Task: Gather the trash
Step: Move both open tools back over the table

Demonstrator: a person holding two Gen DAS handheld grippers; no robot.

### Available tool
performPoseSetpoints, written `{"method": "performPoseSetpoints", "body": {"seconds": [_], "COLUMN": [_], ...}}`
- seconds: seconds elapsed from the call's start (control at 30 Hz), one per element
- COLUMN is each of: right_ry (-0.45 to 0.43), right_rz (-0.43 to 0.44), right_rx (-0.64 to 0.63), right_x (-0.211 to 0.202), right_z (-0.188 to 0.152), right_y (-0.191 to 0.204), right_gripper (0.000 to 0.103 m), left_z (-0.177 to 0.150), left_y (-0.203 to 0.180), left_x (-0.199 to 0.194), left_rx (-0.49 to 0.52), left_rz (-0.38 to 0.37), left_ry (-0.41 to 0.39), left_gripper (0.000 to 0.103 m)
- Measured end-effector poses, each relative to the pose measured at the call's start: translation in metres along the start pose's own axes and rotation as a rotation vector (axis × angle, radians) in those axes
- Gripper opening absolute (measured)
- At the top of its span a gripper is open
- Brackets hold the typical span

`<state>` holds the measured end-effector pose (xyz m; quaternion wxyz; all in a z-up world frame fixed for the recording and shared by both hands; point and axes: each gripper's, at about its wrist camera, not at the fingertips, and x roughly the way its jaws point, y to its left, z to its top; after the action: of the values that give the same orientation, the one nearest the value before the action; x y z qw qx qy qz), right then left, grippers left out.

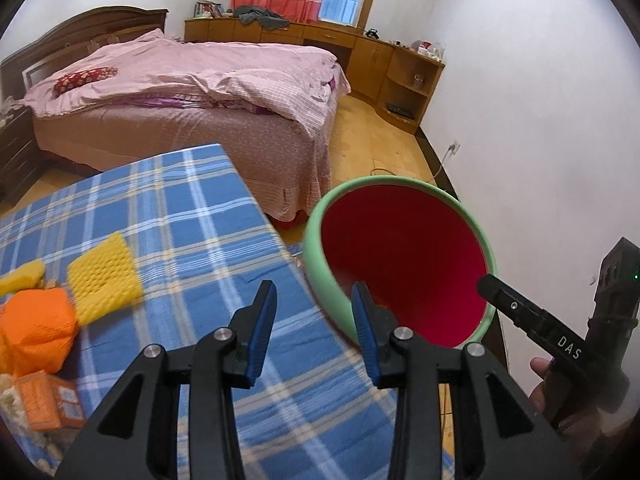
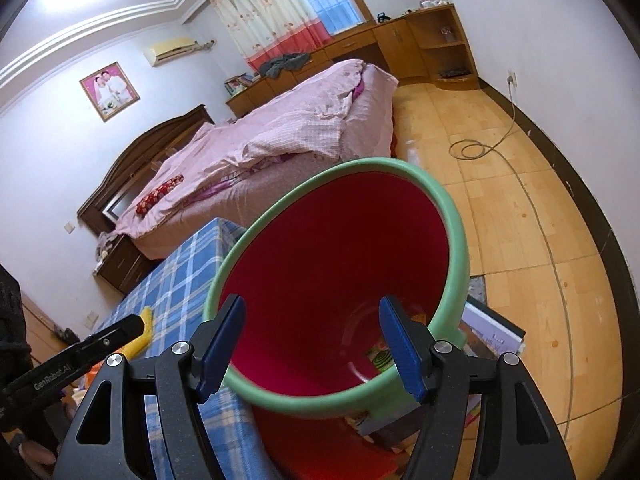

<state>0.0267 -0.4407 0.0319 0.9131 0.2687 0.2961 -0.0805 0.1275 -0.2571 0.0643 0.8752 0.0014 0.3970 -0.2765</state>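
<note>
A waste bin with a green rim (image 1: 384,179) and a red inside stands against the right edge of the blue plaid table (image 1: 180,216). My left gripper (image 1: 314,288) is open and empty, above the table edge and the bin's near wall. On the table to its left lie a yellow foam net (image 1: 102,278), an orange foam wrap (image 1: 36,324) and an orange box (image 1: 48,402). My right gripper (image 2: 313,302) hangs open and empty over the bin's mouth, above the bin rim (image 2: 456,240). A few scraps (image 2: 380,360) lie at the bin's bottom.
A bed (image 1: 200,92) with a pink quilt stands beyond the table. Wooden cabinets (image 1: 380,60) line the far wall. A cable (image 2: 472,148) coils on the wooden floor. Flat books or boxes (image 2: 492,332) lie beside the bin's base.
</note>
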Motion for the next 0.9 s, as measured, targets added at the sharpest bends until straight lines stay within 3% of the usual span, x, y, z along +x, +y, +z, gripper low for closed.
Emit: {"method": "performPoseSetpoints", "body": {"seconds": [0.5,0.7,0.9], "right_ry": [0.049,0.092,0.139], "right_rz": [0.045,0.059,0.085], "right_rx": [-0.056,-0.102,-0.141], "right_x": [-0.018,-0.013,-0.002], "right_z": [-0.032,-0.048,-0.06], "right_y": [0.059,0.09,0.124], "right_gripper": [0.071,0.071,0.071], "left_z": [-0.031,-0.051,-0.071], "left_y": [0.069,0.124,0.182], "left_x": [-0.072,-0.098,-0.119], "left_rx": [-0.115,-0.2,-0.307], "left_rz": [0.103,0.219,0.289], "left_ry": [-0.054,-0.056,-0.051], "left_gripper": [0.039,0.039,0.039]}}
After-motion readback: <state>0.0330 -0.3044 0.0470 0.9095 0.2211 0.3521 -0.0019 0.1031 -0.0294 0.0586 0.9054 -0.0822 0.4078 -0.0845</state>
